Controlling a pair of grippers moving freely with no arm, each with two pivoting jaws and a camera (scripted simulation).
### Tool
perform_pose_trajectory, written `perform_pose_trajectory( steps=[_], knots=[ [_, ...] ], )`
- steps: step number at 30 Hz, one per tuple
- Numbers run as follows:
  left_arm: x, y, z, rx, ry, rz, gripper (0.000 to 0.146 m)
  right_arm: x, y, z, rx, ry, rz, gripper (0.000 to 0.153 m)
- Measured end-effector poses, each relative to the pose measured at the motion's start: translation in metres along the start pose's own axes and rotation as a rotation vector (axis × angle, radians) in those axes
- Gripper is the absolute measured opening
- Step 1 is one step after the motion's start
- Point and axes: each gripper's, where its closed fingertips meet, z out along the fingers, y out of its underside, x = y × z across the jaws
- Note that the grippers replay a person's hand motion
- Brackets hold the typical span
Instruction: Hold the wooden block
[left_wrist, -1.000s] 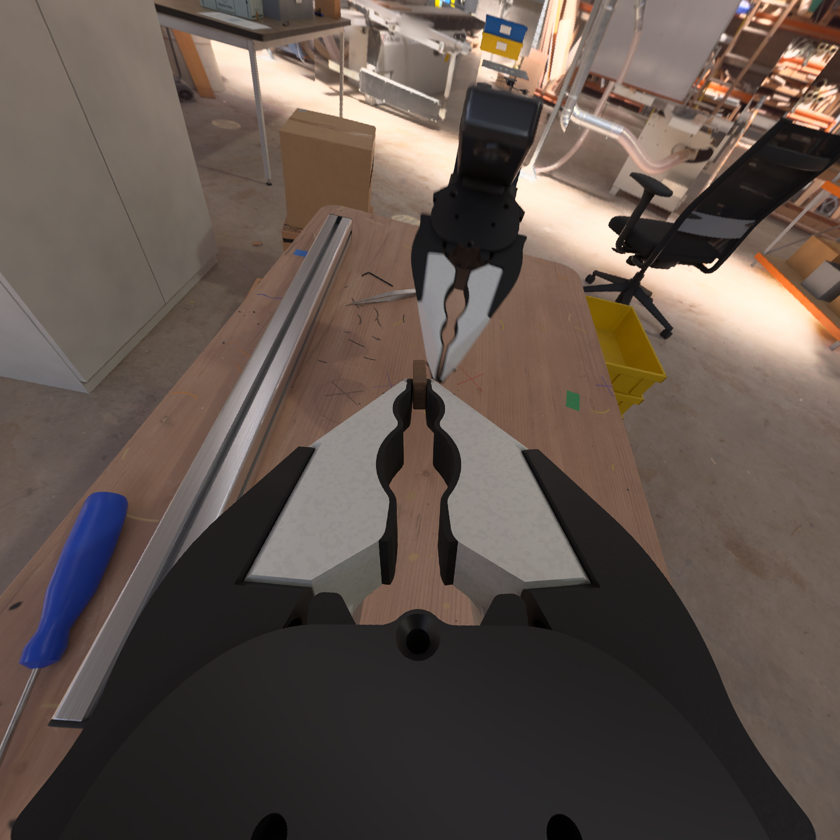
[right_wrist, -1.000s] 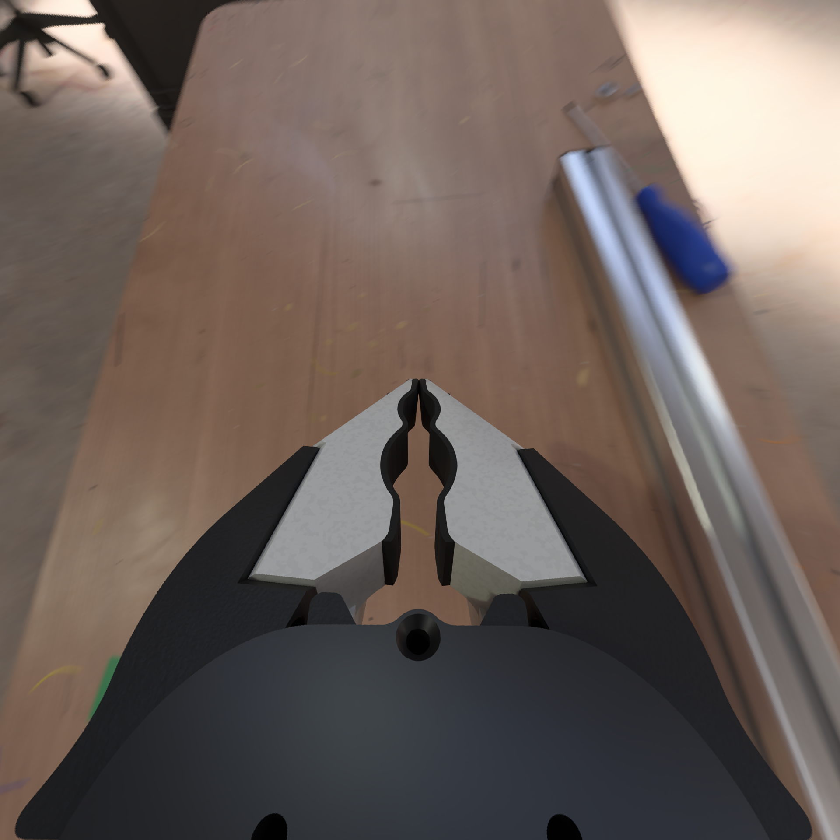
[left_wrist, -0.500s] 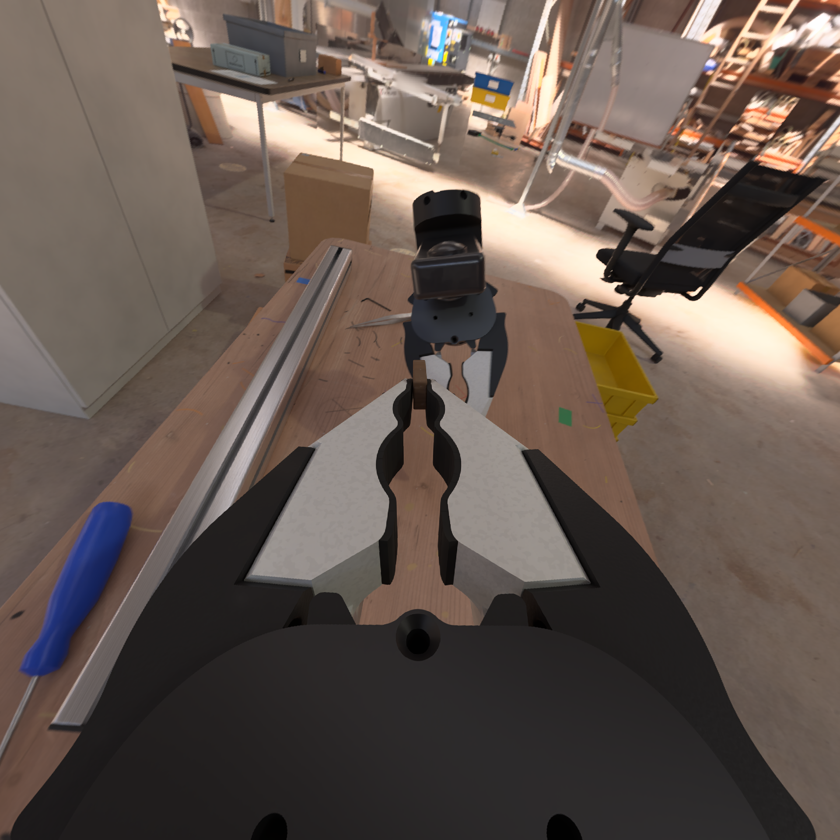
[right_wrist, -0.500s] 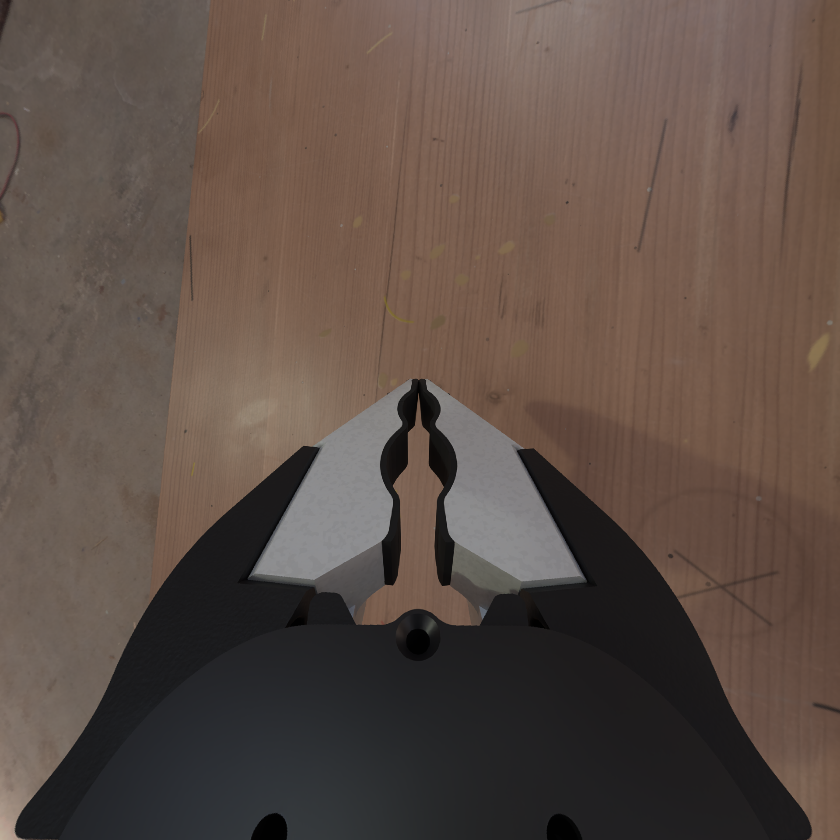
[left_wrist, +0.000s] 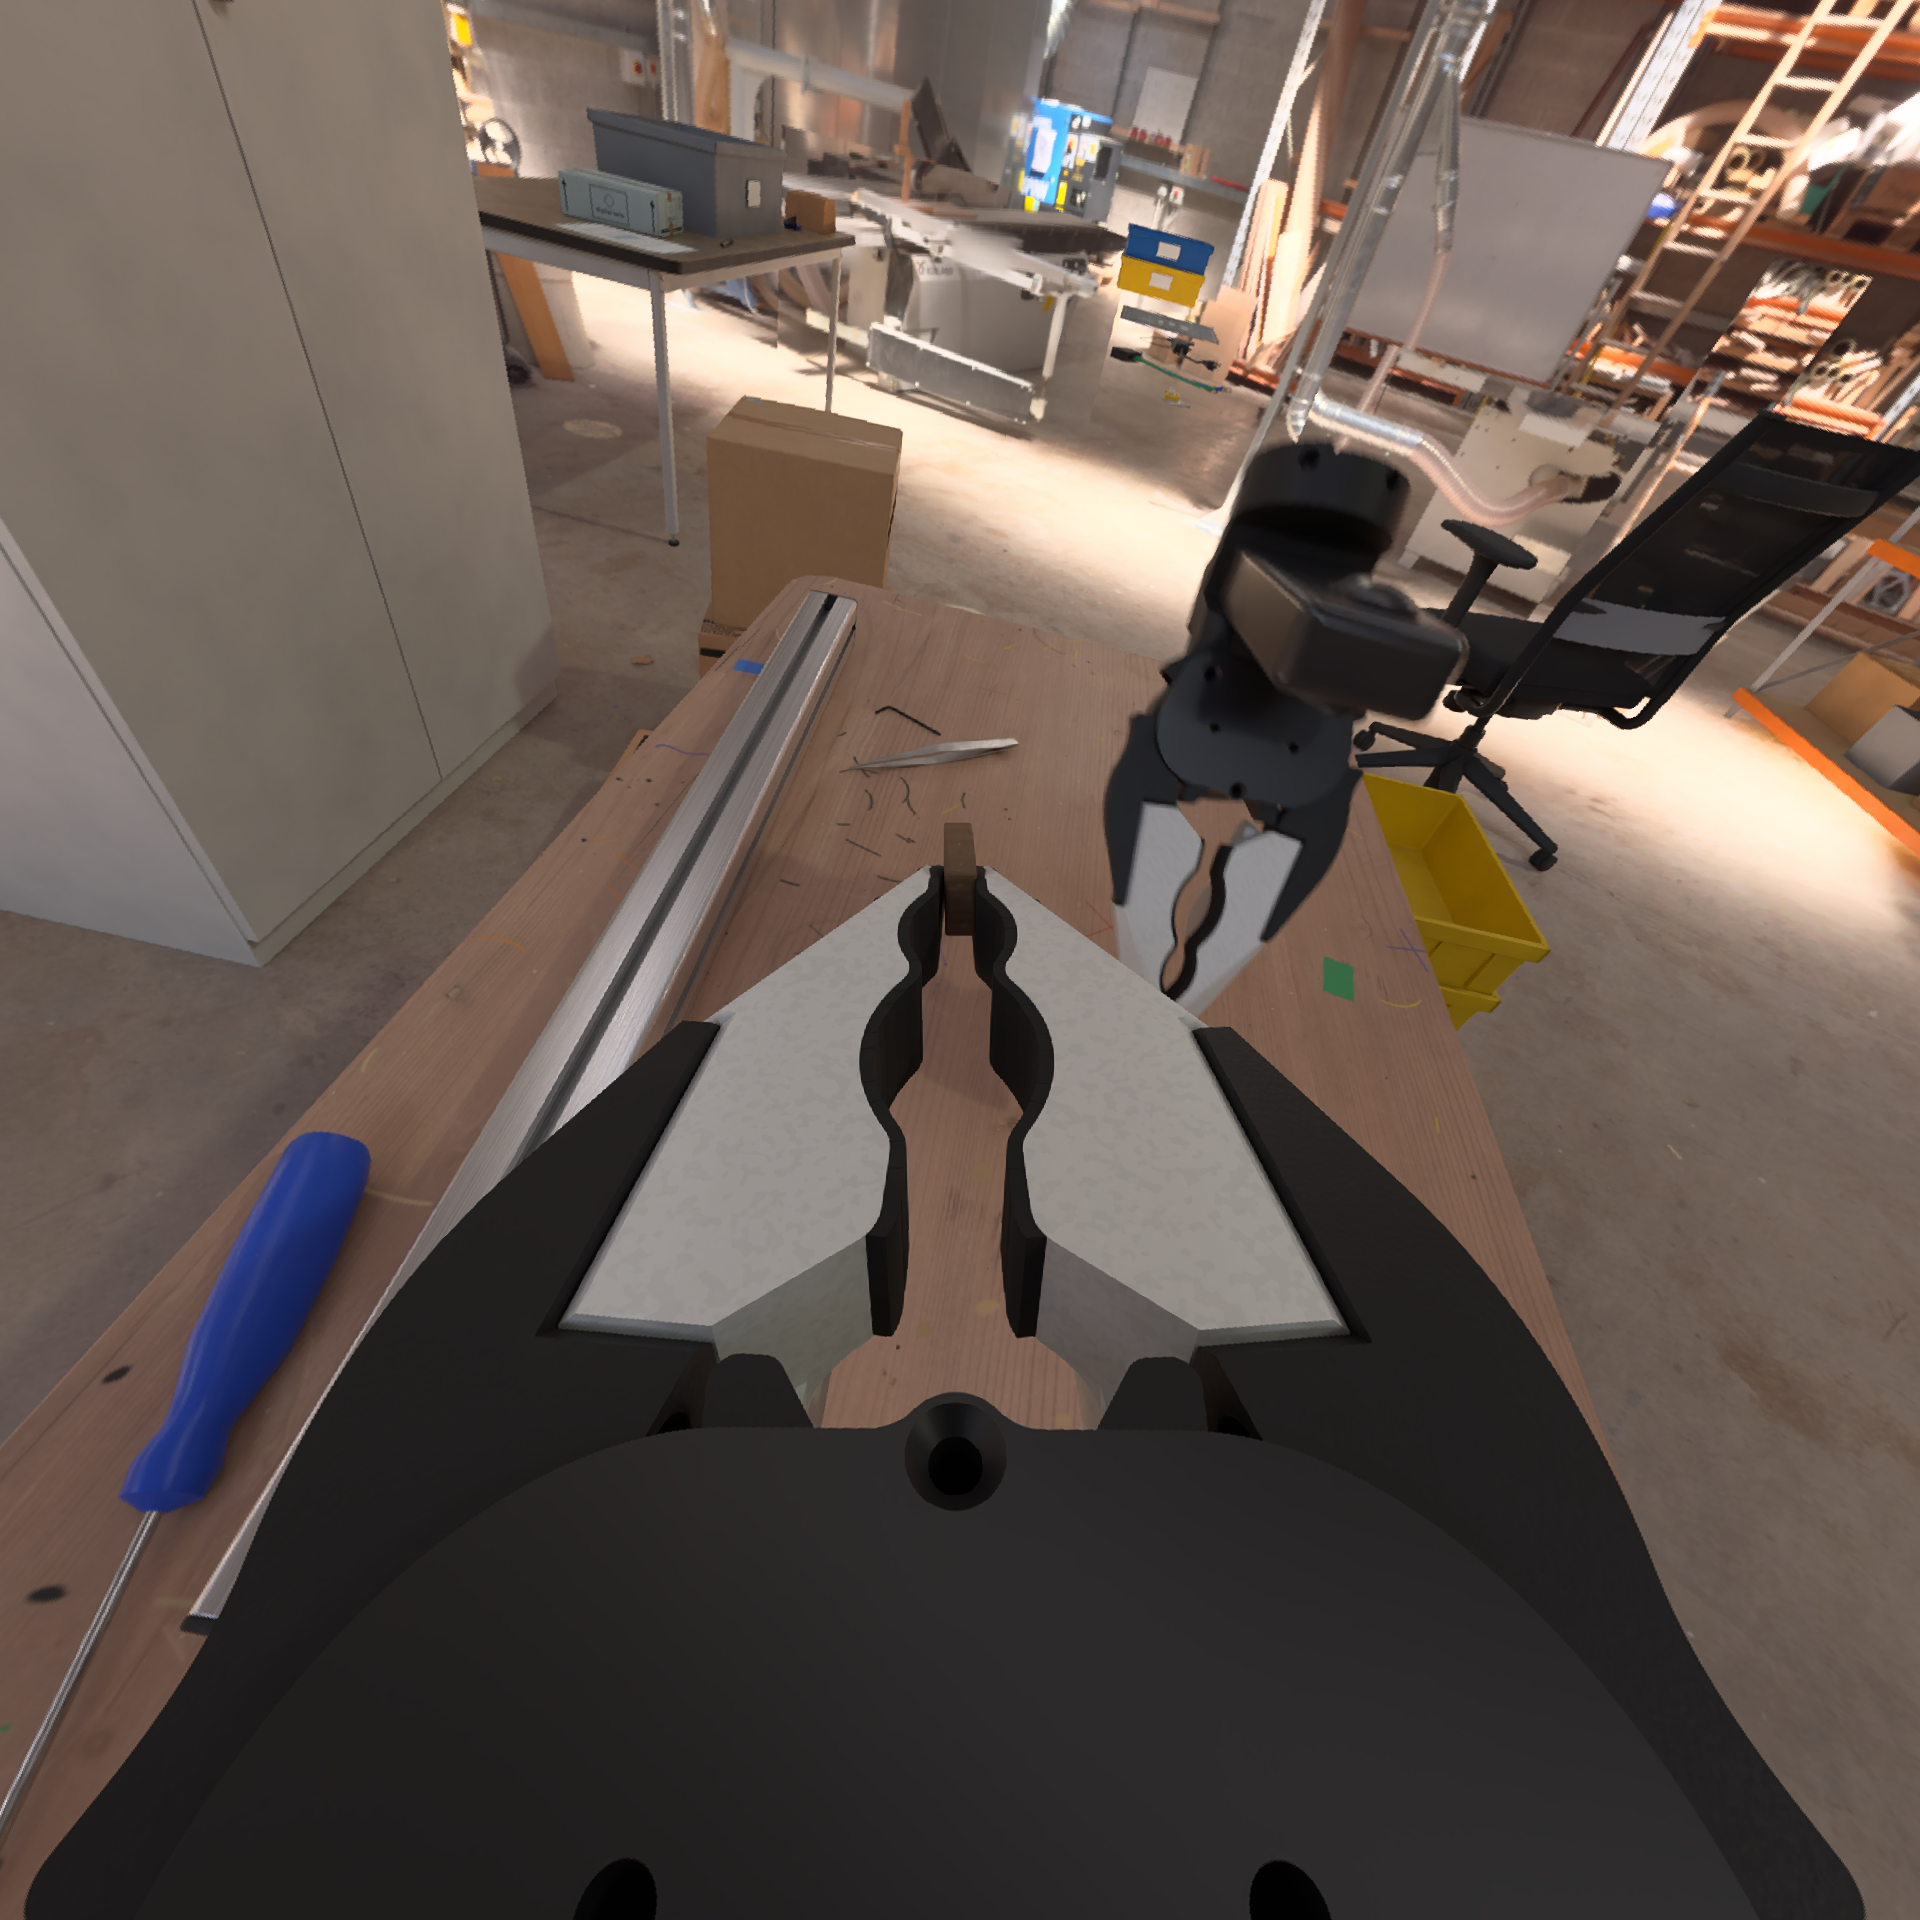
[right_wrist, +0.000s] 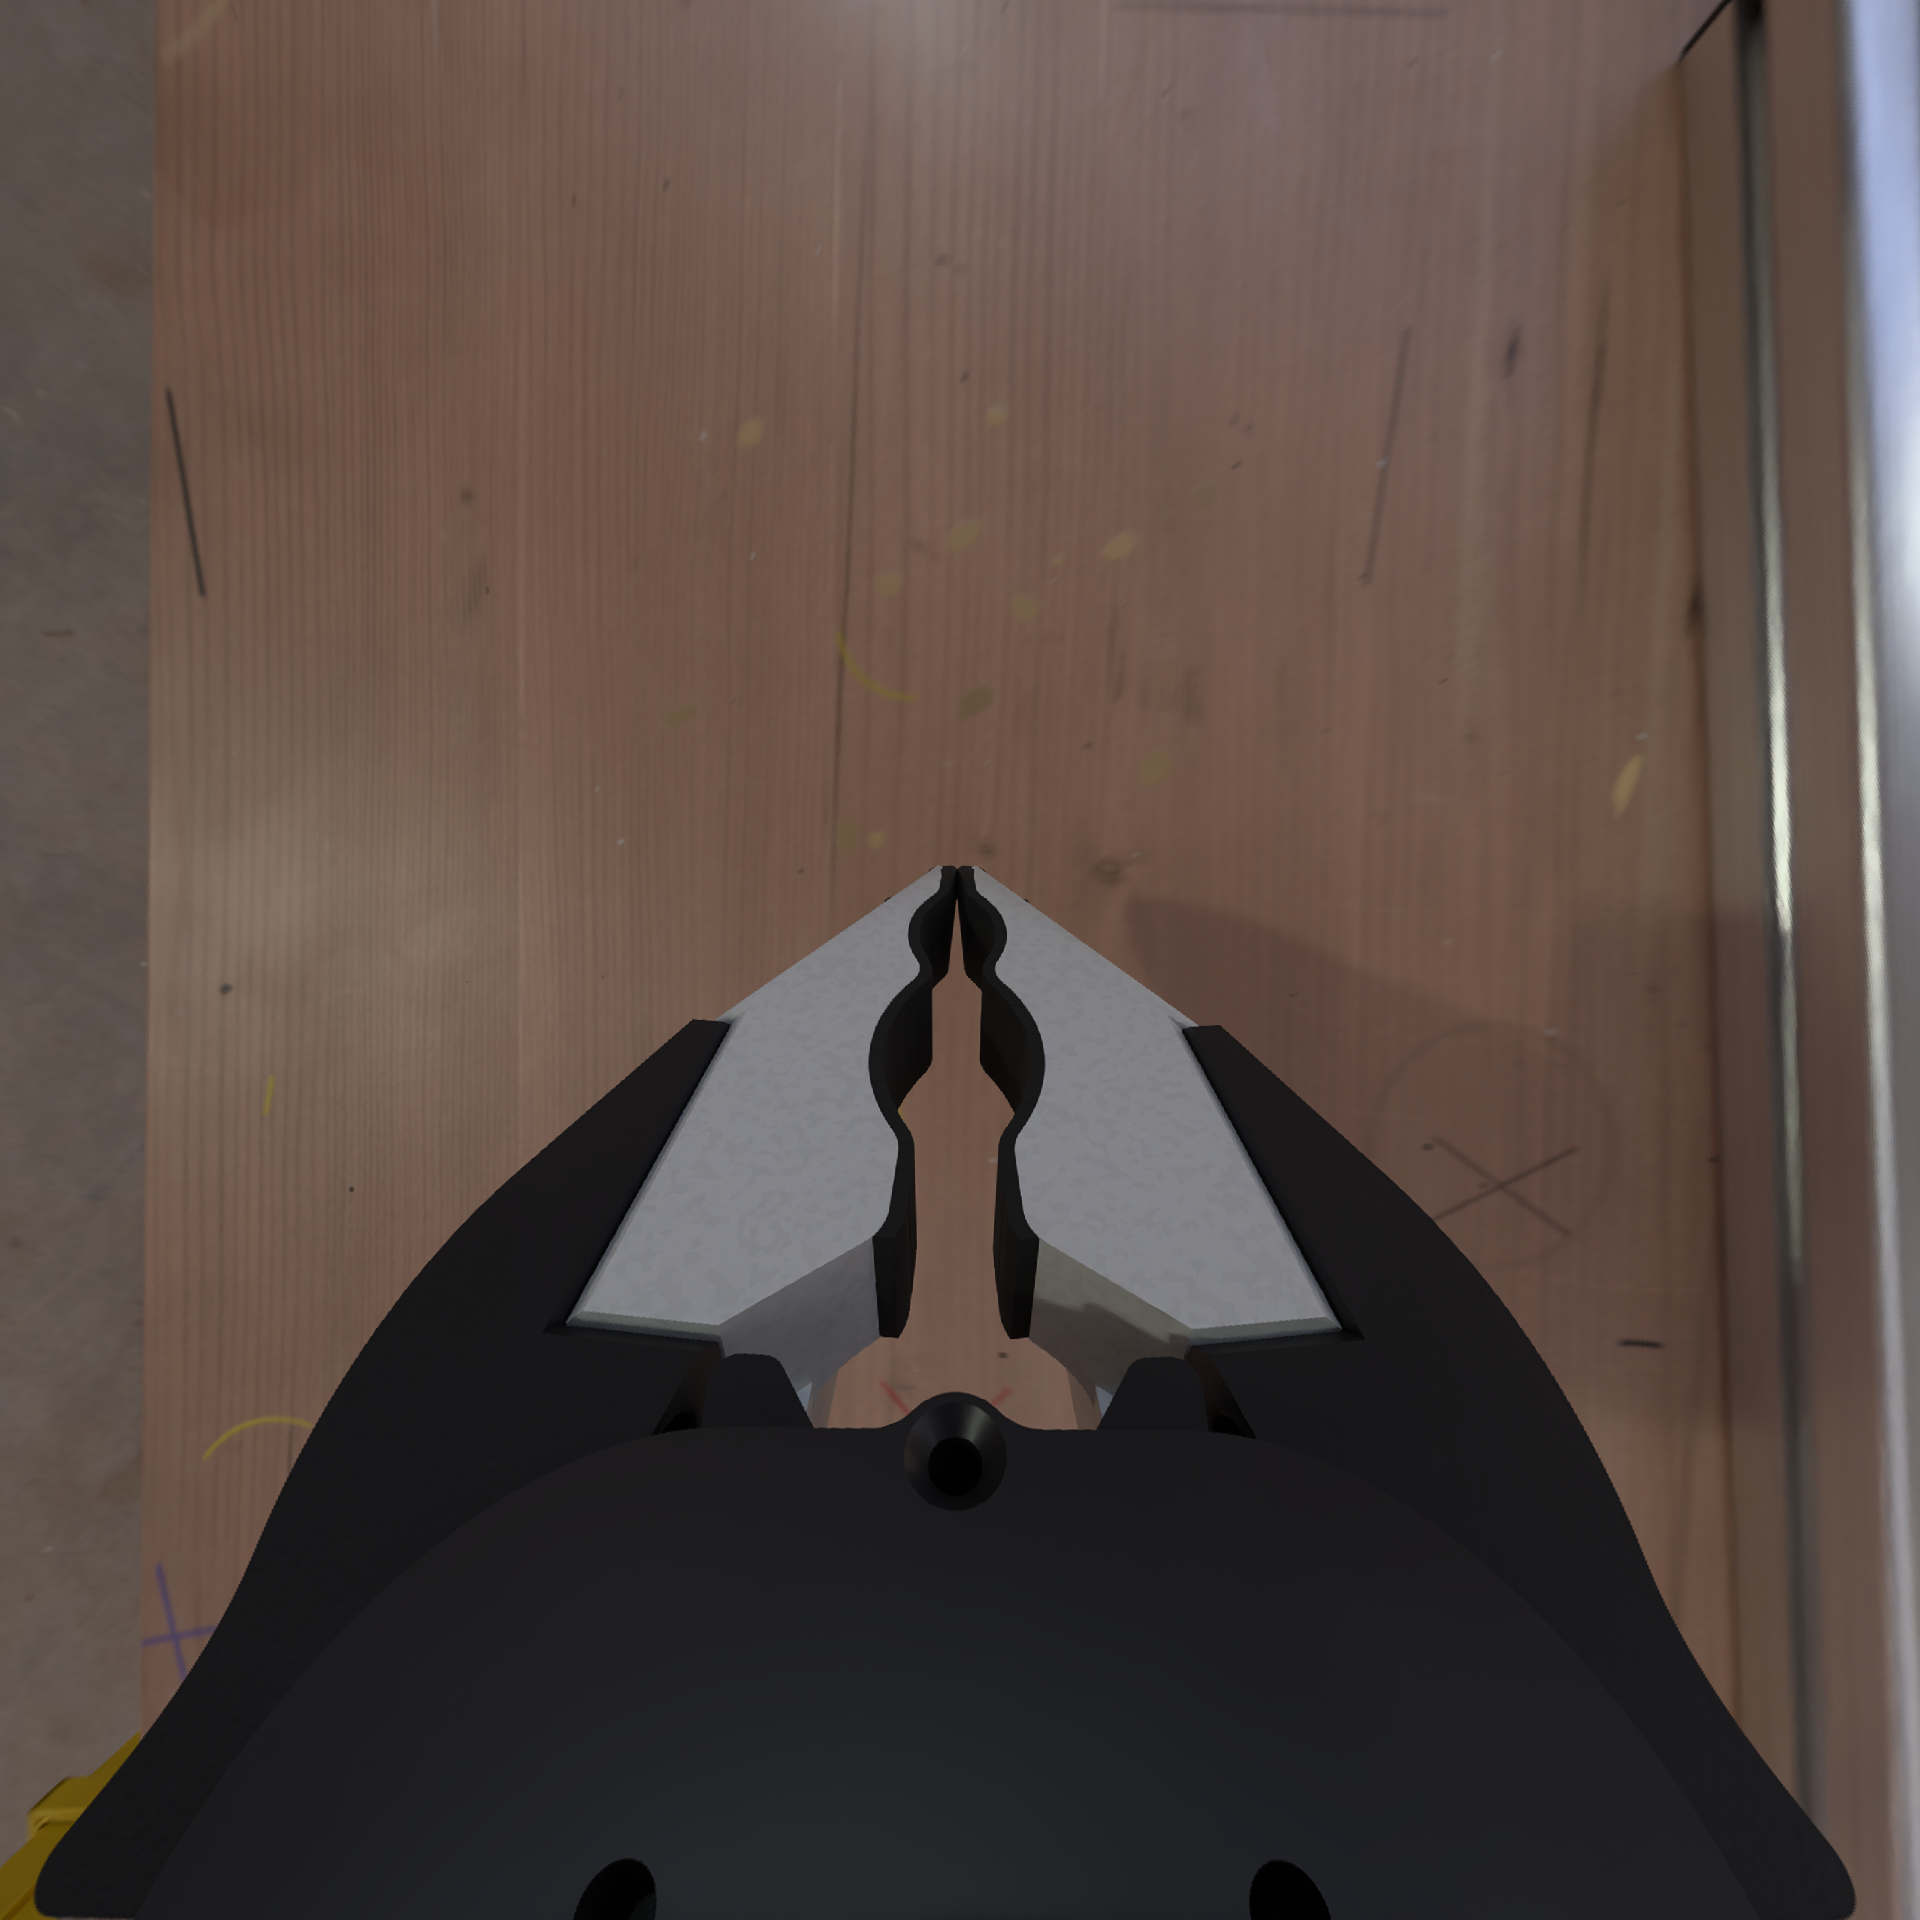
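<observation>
A small brown wooden block (left_wrist: 958, 878) stands upright between the tips of my left gripper (left_wrist: 958, 891), which is shut on it above the wooden workbench (left_wrist: 1288, 1122). My right gripper (left_wrist: 1184, 992) shows in the left wrist view to the right of the block, apart from it, tips pointing down at the bench. In its own view the right gripper (right_wrist: 955, 873) is shut and empty, looking straight down at bare bench top (right_wrist: 623, 520). The block does not show in the right wrist view.
A long aluminium rail (left_wrist: 665, 935) runs along the bench's left side, also at the right edge of the right wrist view (right_wrist: 1860, 727). A blue-handled screwdriver (left_wrist: 244, 1320) lies left of the rail. Tweezers (left_wrist: 935, 753) and a hex key (left_wrist: 906, 719) lie farther back. A yellow bin (left_wrist: 1455, 904) stands right of the bench.
The right gripper has swung from in front of the block to its right side and turned tips-down. My left gripper still holds the block and has tilted up slightly.
</observation>
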Motion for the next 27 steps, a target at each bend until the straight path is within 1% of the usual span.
perform_pose_trajectory(
  steps=[3,5,6,9,17,20,25,27],
  knots=[
    [0.003,-0.003,0.000,0.011,0.006,0.007,0.004,-0.022,0.020,0.014,-0.024,0.037,0.002,0.000],
    [0.005,-0.005,0.000,0.018,0.011,0.011,0.004,-0.028,0.030,0.018,-0.030,0.107,0.019,0.000],
    [0.006,-0.006,0.000,0.021,0.014,0.013,0.004,-0.031,0.031,0.020,-0.013,0.120,0.037,0.000],
    [0.010,-0.008,0.000,0.026,0.021,0.022,0.004,-0.034,0.034,0.025,0.015,0.131,0.098,0.000],
    [0.017,-0.013,-0.001,0.038,0.036,0.039,0.004,-0.034,0.046,0.037,-0.027,0.145,0.152,0.000],
    [0.018,-0.013,-0.001,0.039,0.038,0.043,0.004,-0.033,0.047,0.036,-0.037,0.160,0.147,0.000],
    [0.017,-0.015,-0.005,0.051,0.032,0.043,0.004,-0.037,0.035,0.027,0.044,0.187,0.142,0.000],
    [0.017,-0.016,-0.007,0.058,0.032,0.038,0.004,-0.040,0.037,0.032,0.015,0.188,0.126,0.000]
  ],
)
